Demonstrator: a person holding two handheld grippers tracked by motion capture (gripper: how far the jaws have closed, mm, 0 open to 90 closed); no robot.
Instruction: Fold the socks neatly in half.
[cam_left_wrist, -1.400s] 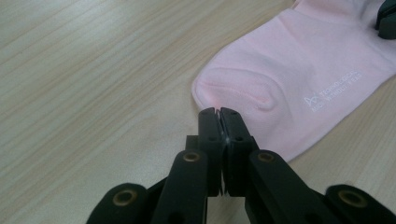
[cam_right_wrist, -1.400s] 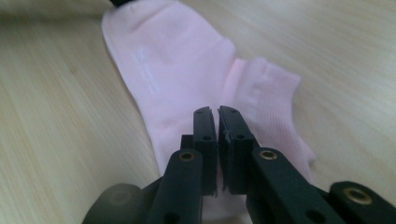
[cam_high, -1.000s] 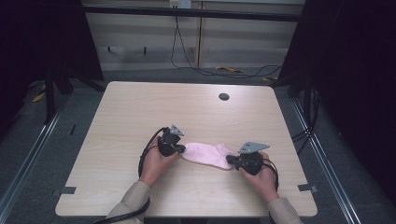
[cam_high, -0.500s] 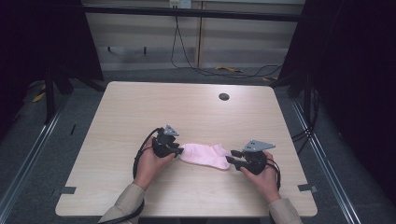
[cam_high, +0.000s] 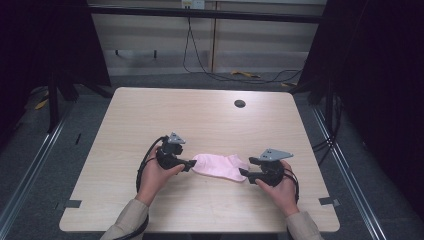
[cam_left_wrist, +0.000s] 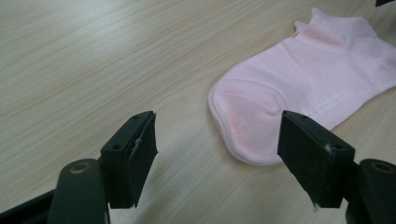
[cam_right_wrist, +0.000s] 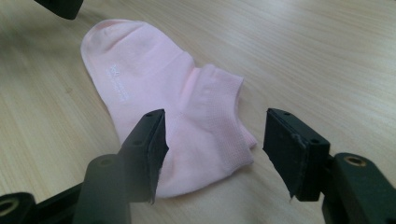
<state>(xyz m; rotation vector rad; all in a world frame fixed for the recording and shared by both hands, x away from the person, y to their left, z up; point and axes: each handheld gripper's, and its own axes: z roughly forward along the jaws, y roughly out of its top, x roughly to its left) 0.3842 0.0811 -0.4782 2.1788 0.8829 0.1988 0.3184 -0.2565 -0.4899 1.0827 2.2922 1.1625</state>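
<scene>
Sock (cam_high: 220, 166), pink, lay flat on the table (cam_high: 150, 115) near the person's edge, stretched between the two grippers, with its toe toward the left and its cuff toward the right.

Left gripper (cam_high: 189, 164): its jaws had just been opening and stood spread. In the left gripper view the pads (cam_left_wrist: 140, 149) were clear of the cloth, with the rounded toe (cam_left_wrist: 247, 121) lying on the wood just ahead of the right-hand jaw. A second ago this gripper was clamped on that end.

Right gripper (cam_high: 244, 172): its jaws had likewise just been opening and stood spread. In the right gripper view the cuff (cam_right_wrist: 224, 140) lay between and ahead of the pads (cam_right_wrist: 292, 149), untouched. A second ago it was pinched there too.

Judgement: both ends were released together, so the laying-out step appeared complete and the sock rested free.

Materials: the sock was a soft, fine knit, ankle-cut, with a ribbed cuff band, a seamed toe and small white lettering along the sole. The table was pale wood-grain laminate, smooth and matte, with a dark round grommet (cam_high: 240, 103) near its far edge. The jaws were black, blocky and square-faced.
</scene>
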